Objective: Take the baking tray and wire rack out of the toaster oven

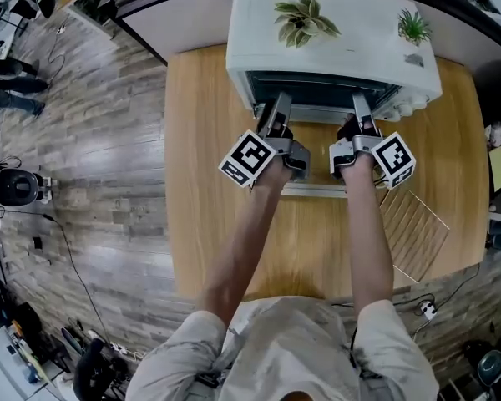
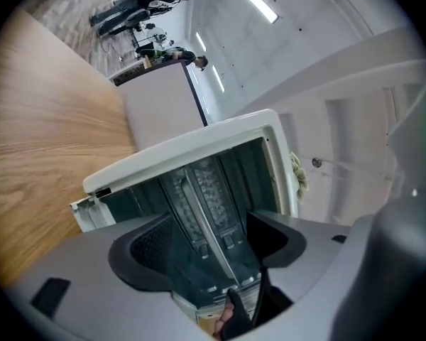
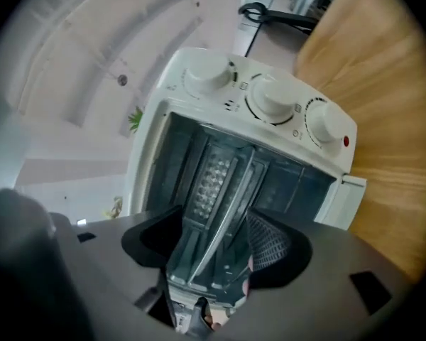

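On pale wooden tabletop (image 1: 192, 224), front-right of white toaster oven (image 1: 334, 48), silver wire rack (image 1: 413, 232) already out, seemingly half done; dark dimpled metal baking tray (image 2: 211, 190) still inside oven, front rim between spread, unclenched jaws of left gripper (image 1: 275, 111) and right gripper (image 1: 361, 111).
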